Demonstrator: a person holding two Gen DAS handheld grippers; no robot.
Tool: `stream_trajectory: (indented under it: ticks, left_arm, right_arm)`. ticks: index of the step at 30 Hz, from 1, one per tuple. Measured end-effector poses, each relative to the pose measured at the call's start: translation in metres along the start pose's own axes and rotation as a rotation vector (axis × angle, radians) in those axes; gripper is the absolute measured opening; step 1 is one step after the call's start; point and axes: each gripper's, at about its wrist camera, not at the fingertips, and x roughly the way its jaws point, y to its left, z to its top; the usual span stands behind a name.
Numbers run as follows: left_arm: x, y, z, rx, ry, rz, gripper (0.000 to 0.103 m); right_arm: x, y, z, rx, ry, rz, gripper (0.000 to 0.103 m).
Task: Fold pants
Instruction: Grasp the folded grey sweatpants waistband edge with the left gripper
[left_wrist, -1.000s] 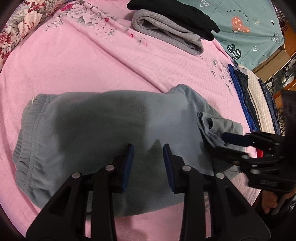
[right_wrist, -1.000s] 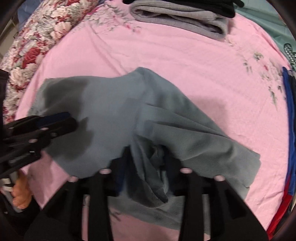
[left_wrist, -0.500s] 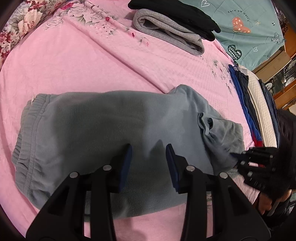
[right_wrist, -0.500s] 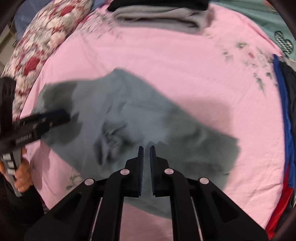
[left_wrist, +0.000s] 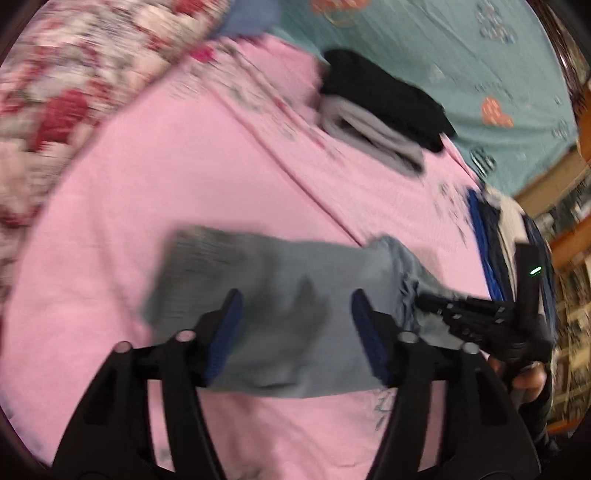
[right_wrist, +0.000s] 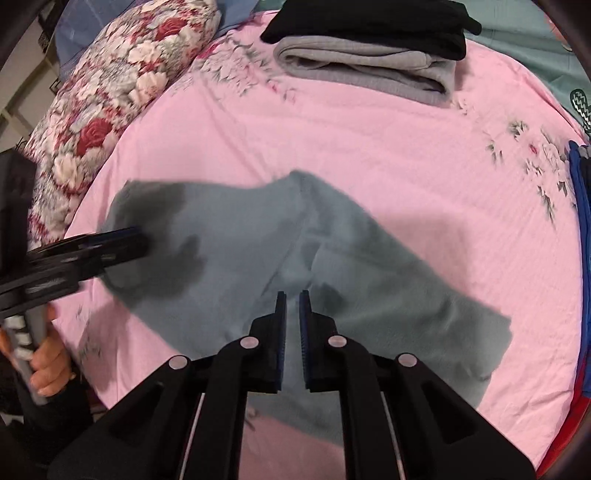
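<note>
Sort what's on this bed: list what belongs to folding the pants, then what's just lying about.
For the job:
grey-blue pants
left gripper, jaws wide open
right gripper, jaws nearly shut, empty

Lying about:
folded grey garment
black garment
floral pillow
blue clothes stack

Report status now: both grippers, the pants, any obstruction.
Left gripper open, empty, above the pants. Right gripper nearly shut, holding nothing. Pants flat on the pink bedsheet, part-folded. Folded clothes stack at the far edge, not in the way.

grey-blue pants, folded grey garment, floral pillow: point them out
grey-blue pants (right_wrist: 236, 236): right wrist view, middle of the cloth
folded grey garment (right_wrist: 369, 70): right wrist view, top fold
floral pillow (right_wrist: 110, 96): right wrist view, middle
</note>
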Motion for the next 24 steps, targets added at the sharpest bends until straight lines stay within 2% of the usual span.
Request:
stream_trajectory:
  ticks: [3,4,5,7,8,9,10,12,15,18,22,24]
  left_arm:
    - [-0.034,0.029,-0.002,-0.072,-0.038,0.077,0.077]
    - [-0.042,0.04,-0.006,-0.107,-0.038,0.095,0.084]
    - [-0.046,0.048,-0.01,-0.135,-0.036,0.104,0.086]
    - [-0.049,0.064,-0.021,-0.19,-0.011,0.087,0.086]
    - [-0.047,0.069,-0.027,-0.217,0.01,0.065,0.086]
    - [-0.043,0.074,-0.034,-0.247,0.037,0.034,0.086]
    - [-0.039,0.075,-0.038,-0.264,0.055,0.012,0.086]
    - [-0.028,0.076,-0.045,-0.298,0.086,-0.021,0.086]
    - [-0.014,0.08,-0.043,-0.358,0.093,-0.023,0.086]
    - [0.002,0.081,-0.029,-0.353,0.09,0.002,0.086]
    - [0.027,0.084,-0.006,-0.344,0.126,-0.045,0.086]
    - [0.036,0.084,-0.001,-0.339,0.148,-0.028,0.086]
  right_arm:
    - [0.032,-0.001,0.006,0.021,0.05,-0.022,0.009]
    - [0.03,0.001,0.005,0.019,0.039,-0.027,0.01]
    - [0.027,0.004,0.003,0.013,0.037,-0.025,0.012]
    - [0.012,0.006,-0.003,0.019,0.005,0.017,0.029]
    - [-0.001,0.003,-0.007,0.03,-0.025,0.034,0.034]
    - [-0.012,0.001,-0.013,0.043,-0.055,0.047,0.047]
    - [-0.023,-0.001,-0.019,0.052,-0.081,0.065,0.052]
    - [-0.042,-0.003,-0.032,0.061,-0.1,0.104,0.053]
    - [-0.068,-0.014,-0.059,0.076,-0.117,0.141,0.053]
    - [-0.085,-0.015,-0.079,0.08,-0.14,0.154,0.053]
    - [-0.108,-0.024,-0.105,0.094,-0.175,0.166,0.053]
    - [-0.117,-0.034,-0.117,0.118,-0.183,0.168,0.053]
